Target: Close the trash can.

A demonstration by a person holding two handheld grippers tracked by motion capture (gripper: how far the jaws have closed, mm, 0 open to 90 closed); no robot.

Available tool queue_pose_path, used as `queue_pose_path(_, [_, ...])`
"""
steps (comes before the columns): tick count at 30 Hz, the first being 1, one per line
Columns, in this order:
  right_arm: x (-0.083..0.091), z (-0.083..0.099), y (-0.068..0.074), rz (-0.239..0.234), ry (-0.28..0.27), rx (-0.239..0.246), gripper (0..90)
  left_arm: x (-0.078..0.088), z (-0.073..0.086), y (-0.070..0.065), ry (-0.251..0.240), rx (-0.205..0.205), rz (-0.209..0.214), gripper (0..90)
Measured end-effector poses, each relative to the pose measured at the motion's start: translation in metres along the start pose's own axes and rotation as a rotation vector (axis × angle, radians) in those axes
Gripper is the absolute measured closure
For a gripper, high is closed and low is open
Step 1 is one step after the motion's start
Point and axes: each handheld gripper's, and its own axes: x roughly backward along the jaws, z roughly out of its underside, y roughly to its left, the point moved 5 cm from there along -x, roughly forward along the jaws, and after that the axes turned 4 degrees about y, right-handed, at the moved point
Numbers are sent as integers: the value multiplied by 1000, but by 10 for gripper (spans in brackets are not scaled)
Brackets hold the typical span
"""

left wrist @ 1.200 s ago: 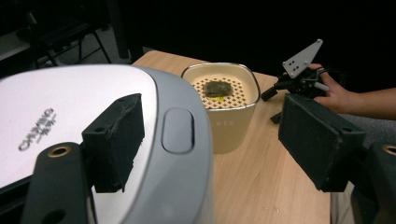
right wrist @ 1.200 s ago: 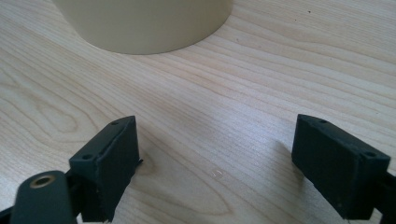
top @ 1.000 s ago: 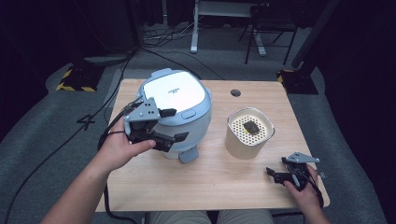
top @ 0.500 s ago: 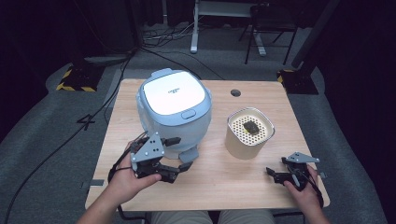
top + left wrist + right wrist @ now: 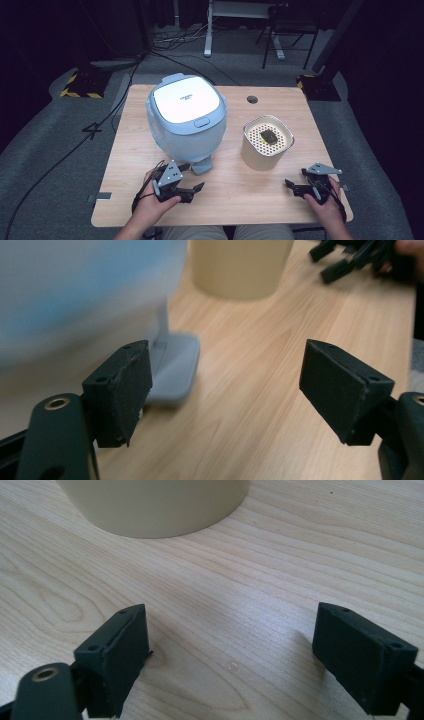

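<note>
A pale blue rice cooker (image 5: 186, 118) with a shut white lid stands at the table's left-middle; its grey foot tab (image 5: 172, 367) juts toward the front edge. To its right stands a cream round container (image 5: 267, 143) with a perforated top and a dark lump (image 5: 269, 135) on it. My left gripper (image 5: 196, 190) rests low near the front edge, just in front of the cooker, open and empty (image 5: 227, 385). My right gripper (image 5: 289, 185) lies on the wood at the front right, pointing left toward the container (image 5: 155, 502), open with nothing between its jaws (image 5: 232, 652).
The wooden table (image 5: 227, 190) has a cable hole (image 5: 252, 99) at its back right. Cables run over the grey floor at the left. A desk frame and a chair stand behind the table.
My left gripper has come down from beside the cooker's lid to the table in front of the cooker. The right gripper has stayed put.
</note>
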Motion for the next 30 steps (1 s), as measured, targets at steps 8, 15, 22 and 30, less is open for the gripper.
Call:
queue_pose_path(8, [0,0,0,0,0,0,150,-15,30,13,81,72,-50,217])
queue_pose_path(15, [0,0,0,0,0,1,150,-14,41,20,233,89,-119,233])
queue_pose_path(22, [0,0,0,-1,0,2,150,-11,48,28,301,70,-124,153])
queue_pose_path(30, [0,0,0,0,0,2,150,-8,49,30,301,66,-114,150])
